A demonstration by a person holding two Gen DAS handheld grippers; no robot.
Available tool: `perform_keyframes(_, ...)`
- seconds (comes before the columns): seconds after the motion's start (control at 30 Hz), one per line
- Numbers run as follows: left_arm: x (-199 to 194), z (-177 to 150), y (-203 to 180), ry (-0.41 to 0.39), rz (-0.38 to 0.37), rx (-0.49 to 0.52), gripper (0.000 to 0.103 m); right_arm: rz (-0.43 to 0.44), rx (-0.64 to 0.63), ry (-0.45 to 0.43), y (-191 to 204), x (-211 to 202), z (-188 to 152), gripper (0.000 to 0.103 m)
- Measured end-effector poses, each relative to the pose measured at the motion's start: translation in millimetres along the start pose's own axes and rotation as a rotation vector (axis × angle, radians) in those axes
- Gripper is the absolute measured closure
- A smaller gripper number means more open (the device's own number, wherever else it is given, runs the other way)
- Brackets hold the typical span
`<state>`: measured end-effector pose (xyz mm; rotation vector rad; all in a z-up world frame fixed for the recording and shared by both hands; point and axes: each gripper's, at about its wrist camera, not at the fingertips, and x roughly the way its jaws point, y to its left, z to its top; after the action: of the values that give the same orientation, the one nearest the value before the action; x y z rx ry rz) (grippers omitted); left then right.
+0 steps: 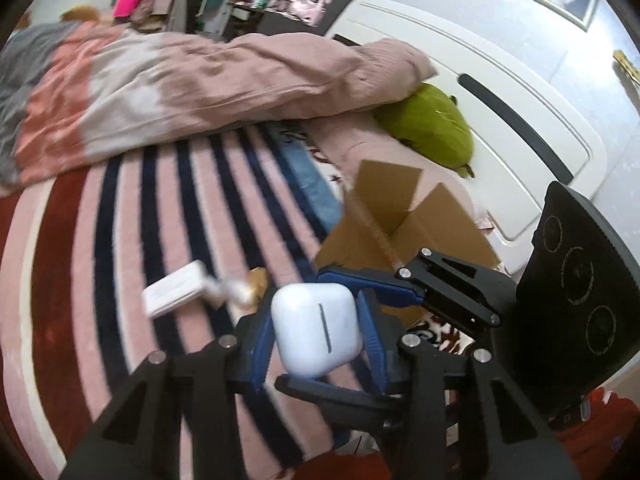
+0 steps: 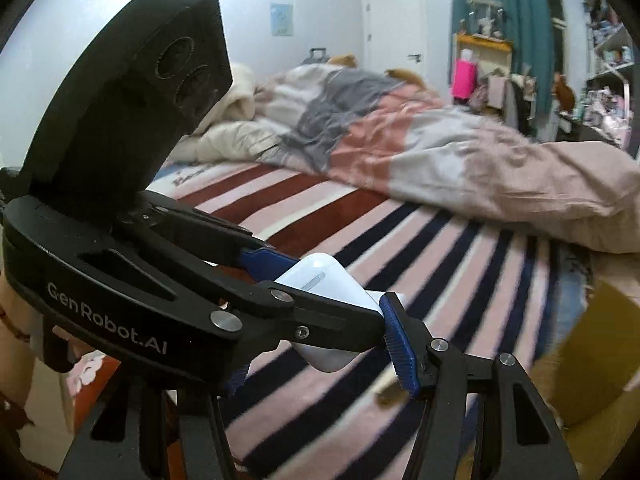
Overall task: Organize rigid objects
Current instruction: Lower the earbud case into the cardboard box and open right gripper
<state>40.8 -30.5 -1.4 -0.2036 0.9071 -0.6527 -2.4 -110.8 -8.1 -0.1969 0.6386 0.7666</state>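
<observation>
Left claw: your jaws are narrow, clamped on the white earbud case; one blue pad sits on each flank.
Case pose: held up off the bed and tilted, with the seam line facing the left wrist camera.
Right claw: your jaws stand apart and straddle the same case across the left claw's grip. They carry nothing on their own.
Right pad contact: the blue pad is just beside the case edge. I cannot tell whether it touches. The opposite pad is mostly hidden under the left claw's body.
Crossing: in the left wrist view your right claw comes in from the right, one finger above the case and one below.
Under the claws: striped blanket in pink, navy and red, spread on the bed.
White flat box: lies on the blanket to the left of the case, well apart from it.
Small gold item: next to the flat box, too blurred to identify.
Cardboard box: flaps open, on the bed just beyond the claws.
Green cushion: beyond the cardboard box, against the white headboard.
Duvet: bunched up across the far side of the bed, in pink, white and grey.
Image quality: motion blur in both views.
</observation>
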Motion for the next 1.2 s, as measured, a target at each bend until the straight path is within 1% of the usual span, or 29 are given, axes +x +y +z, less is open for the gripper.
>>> perform_keyframes(0.1,16,17,-29,0.018,-0.008,0.052,0.067,-0.031,0.029,-0.02,-23,-22,-2,0.049)
perform_keyframes(0.2,38,36,-57,0.045,-0.025,0.104,0.067,-0.083,0.067,-0.033,-51,-43,-6,0.049)
perform_keyframes(0.27,56,46,-77,0.069,-0.04,0.14,0.067,-0.115,0.097,-0.031,-71,-56,-10,0.049)
perform_keyframes(0.33,73,54,-89,0.095,-0.057,0.158,0.067,-0.145,0.128,-0.021,-90,-66,-15,0.049)
perform_keyframes(0.47,112,62,-105,0.167,-0.099,0.162,0.067,-0.195,0.187,0.044,-122,-76,-26,0.049)
perform_keyframes(0.57,133,64,-111,0.21,-0.113,0.153,0.067,-0.216,0.217,0.093,-140,-75,-36,0.049)
perform_keyframes(0.7,147,62,-117,0.238,-0.115,0.165,0.067,-0.242,0.237,0.136,-152,-77,-49,0.048)
perform_keyframes(0.77,147,61,-118,0.235,-0.103,0.169,0.065,-0.229,0.251,0.157,-155,-76,-54,0.048)
perform_keyframes(0.8,147,62,-117,0.233,-0.093,0.167,0.059,-0.221,0.261,0.161,-156,-76,-55,0.048)
perform_keyframes(0.83,145,62,-116,0.227,-0.093,0.161,0.051,-0.214,0.271,0.162,-156,-76,-56,0.048)
perform_keyframes(0.87,140,63,-114,0.215,-0.094,0.154,0.047,-0.208,0.285,0.164,-158,-76,-57,0.048)
perform_keyframes(0.93,127,64,-108,0.181,-0.085,0.145,0.036,-0.21,0.295,0.165,-158,-76,-56,0.046)
perform_keyframes(0.97,119,65,-105,0.164,-0.077,0.142,0.035,-0.209,0.296,0.161,-156,-78,-56,0.044)
perform_keyframes(1.0,109,65,-101,0.146,-0.066,0.14,0.034,-0.206,0.298,0.152,-154,-80,-55,0.038)
perform_keyframes(1.03,98,65,-96,0.127,-0.057,0.14,0.034,-0.203,0.298,0.142,-152,-82,-52,0.035)
perform_keyframes(1.1,76,63,-85,0.09,-0.028,0.135,0.032,-0.19,0.288,0.118,-145,-85,-45,0.034)
perform_keyframes(1.2,42,59,-64,0.026,0.037,0.115,0.029,-0.164,0.266,0.08,-128,-84,-33,0.034)
